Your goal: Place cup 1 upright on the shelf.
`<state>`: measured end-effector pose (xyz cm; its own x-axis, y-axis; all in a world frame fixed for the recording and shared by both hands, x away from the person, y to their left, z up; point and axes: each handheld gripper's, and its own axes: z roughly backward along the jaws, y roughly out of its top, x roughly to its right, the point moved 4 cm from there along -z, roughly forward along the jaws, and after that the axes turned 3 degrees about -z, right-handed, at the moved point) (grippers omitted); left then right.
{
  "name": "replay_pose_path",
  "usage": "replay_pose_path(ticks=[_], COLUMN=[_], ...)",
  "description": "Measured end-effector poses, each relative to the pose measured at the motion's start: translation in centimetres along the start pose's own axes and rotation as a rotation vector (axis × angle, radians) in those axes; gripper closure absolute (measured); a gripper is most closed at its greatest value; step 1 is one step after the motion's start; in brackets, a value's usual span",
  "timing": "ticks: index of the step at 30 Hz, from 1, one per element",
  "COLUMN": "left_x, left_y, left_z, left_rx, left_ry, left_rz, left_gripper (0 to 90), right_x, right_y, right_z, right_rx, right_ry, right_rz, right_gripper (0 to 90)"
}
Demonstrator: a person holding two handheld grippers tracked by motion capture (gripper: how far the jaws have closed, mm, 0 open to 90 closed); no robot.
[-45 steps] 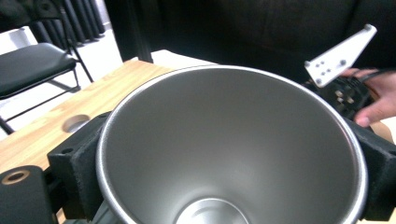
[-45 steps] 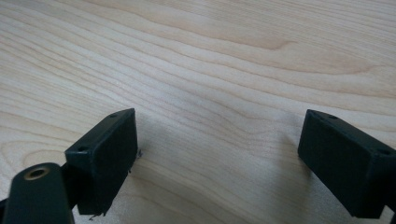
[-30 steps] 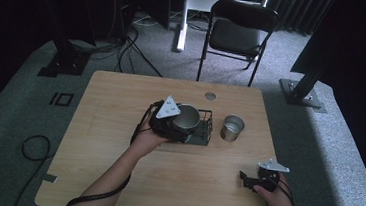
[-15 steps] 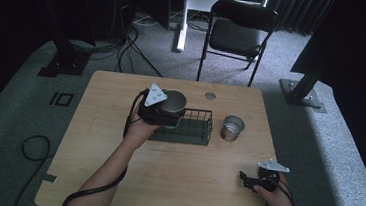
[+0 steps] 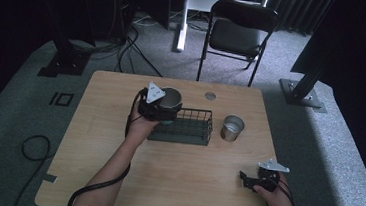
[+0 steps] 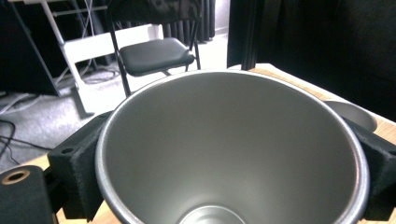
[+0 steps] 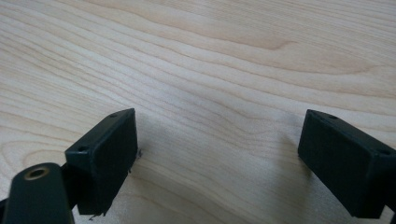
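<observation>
Wooden tabletop (image 7: 224,60) lies bare under the right claw (image 5: 250,181), jaws apart and idle near the front edge. Farther off, the left claw (image 5: 159,106), clamped on a steel cup (image 6: 233,149), has carried it up out of the wire basket (image 5: 189,128) to the basket's far-left corner (second cup (image 5: 232,128) waits beside), so the removal looks nearly done.

left gripper (image 5: 162,112): black, grey three-cornered plate, black cable | right gripper (image 5: 248,180): black block jaws, brass-ringed screw hole
</observation>
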<state>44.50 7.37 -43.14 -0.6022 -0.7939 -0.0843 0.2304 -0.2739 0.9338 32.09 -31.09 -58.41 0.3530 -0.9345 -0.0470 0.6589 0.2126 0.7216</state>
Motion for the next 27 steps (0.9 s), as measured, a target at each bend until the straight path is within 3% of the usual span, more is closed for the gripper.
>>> replay_pose_path(ticks=[8, 10, 27], left_x=[-1.3, -1.4, -1.0], left_y=[-1.9, -2.3, -4.5], left_z=[-0.9, -1.1, -1.9], left_rx=[-0.005, -0.006, -0.033], left_ry=[0.010, -0.004, 0.011], left_rz=[0.055, 0.074, 0.026], left_gripper=[8.0, 8.0, 8.0], right_x=[0.0, 0.0, 0.0], right_y=[0.0, 0.0, 0.0], right_z=[0.0, 0.0, 0.0], right_rx=[0.000, 0.000, 0.000], right_ry=[0.000, 0.000, 0.000], right_rz=[0.000, 0.000, 0.000], right_gripper=[11.6, 11.6, 11.6])
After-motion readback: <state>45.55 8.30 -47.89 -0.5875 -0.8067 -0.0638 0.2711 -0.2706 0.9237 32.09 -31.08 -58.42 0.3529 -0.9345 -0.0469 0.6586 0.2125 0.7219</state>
